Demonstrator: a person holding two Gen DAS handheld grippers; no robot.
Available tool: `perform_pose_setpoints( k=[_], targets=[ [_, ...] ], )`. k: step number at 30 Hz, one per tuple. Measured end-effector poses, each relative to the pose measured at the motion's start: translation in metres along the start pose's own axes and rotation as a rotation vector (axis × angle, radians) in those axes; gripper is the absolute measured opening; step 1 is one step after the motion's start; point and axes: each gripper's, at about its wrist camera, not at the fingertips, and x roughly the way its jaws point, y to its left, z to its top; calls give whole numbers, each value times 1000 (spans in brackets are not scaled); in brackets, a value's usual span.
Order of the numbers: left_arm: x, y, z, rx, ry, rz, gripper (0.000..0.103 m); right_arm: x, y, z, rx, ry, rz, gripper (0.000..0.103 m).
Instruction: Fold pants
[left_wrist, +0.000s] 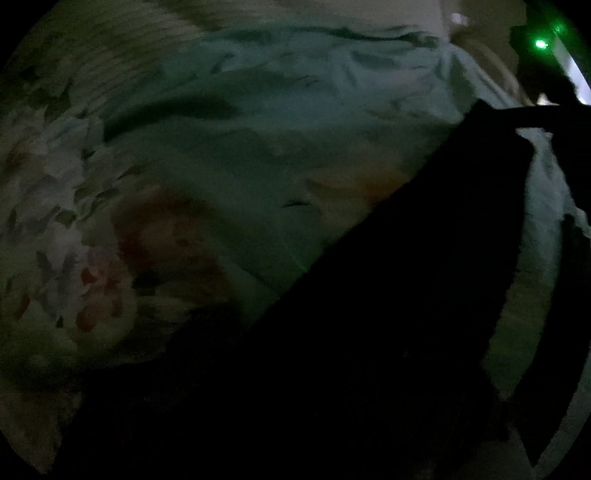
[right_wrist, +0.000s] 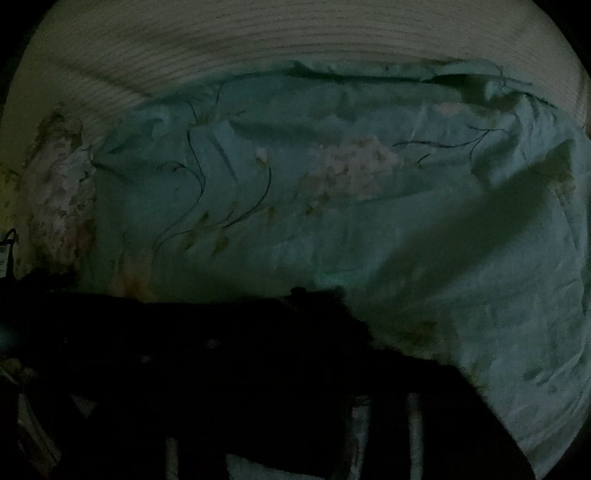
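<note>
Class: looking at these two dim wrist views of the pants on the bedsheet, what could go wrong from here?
1. The black pants melt into shadow, so edges may be misjudged.
2. The wrinkled floral sheet could get pinched along with the cloth.
3. Neither gripper's fingers are clear to see, so the grasp cannot be checked.
</note>
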Motion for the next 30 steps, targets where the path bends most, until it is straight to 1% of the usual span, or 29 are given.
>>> perform_pose_setpoints(
  k=[1,2,4,5,8,10,12,17,20,25,30],
  targets=[
    [-3,-3,0,10,-2,4,23,-2,0,0,-3,-9,1,17],
    [-7,-7,-1,22,-8,17,11,-5,1,-1,-7,-15,3,15],
    [-19,-13,-6,34,-31,27,7,-14,3,-3,-26,-38,5,13],
    [-25,-14,-8,31,-42,22,6,-18,6,-4,-37,-51,5,12],
    [-45,-18,-19,21,-79,-2,4,-36,10,-13,-59,-92,18,11],
    [-61,-27,-32,17,-104,-11,4,-46,10,-19,-59,-110,30,11],
    [-67,-40,-37,17,-116,-17,4,-58,9,-28,-59,-123,53,11],
    [-96,-64,-65,8,-148,-33,4,-88,11,-60,-73,-154,97,11],
    [-112,-76,-80,-6,-171,-60,4,-104,7,-77,-76,-165,123,11],
    [-130,-96,-104,-29,-192,-80,4,-117,3,-107,-85,-168,150,11],
    [-141,-114,-122,-39,-199,-104,4,-129,0,-134,-97,-183,154,10]
  ],
)
